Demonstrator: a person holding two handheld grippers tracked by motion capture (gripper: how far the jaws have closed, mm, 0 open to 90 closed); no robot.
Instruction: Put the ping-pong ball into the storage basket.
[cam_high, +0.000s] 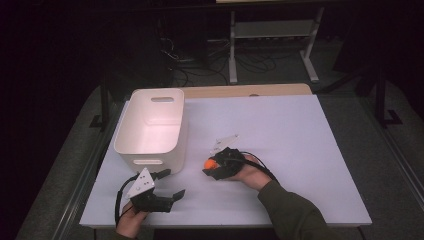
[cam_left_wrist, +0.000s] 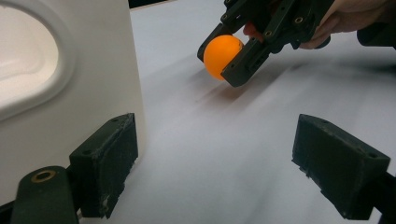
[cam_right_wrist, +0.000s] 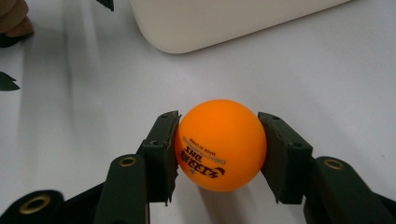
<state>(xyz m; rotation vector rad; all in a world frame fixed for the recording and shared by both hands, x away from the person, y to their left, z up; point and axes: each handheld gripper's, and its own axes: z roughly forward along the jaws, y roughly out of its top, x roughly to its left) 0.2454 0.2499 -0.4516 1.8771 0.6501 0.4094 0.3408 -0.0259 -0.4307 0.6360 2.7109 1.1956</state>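
Largest in my high view is the white rectangular table top (cam_high: 300, 150), on which everything stands. At its left rear stands the white plastic tub (cam_high: 150, 127), rounded at the corners and with a slot handle cut into each end wall; I see its pale floor and find nothing lying in it. In the left gripper view, one end wall of the tub (cam_left_wrist: 93, 70) stands just beside my left jaw.

My left gripper (cam_high: 167, 185) rests at the front left of the table top, just in front of the tub, with its jaws set wide apart and nothing between them; it shows likewise in its own view (cam_left_wrist: 215, 163).

My right gripper (cam_high: 210, 167) sits near the middle of the table top, right of the tub, with its jaws closed on the small orange table-tennis ball (cam_high: 211, 163). In the right gripper view, both pads press the ball (cam_right_wrist: 219, 144) at its sides, black lettering facing the camera. The left gripper view shows the ball (cam_left_wrist: 223, 56) held a little above the table top, clear of the tub.
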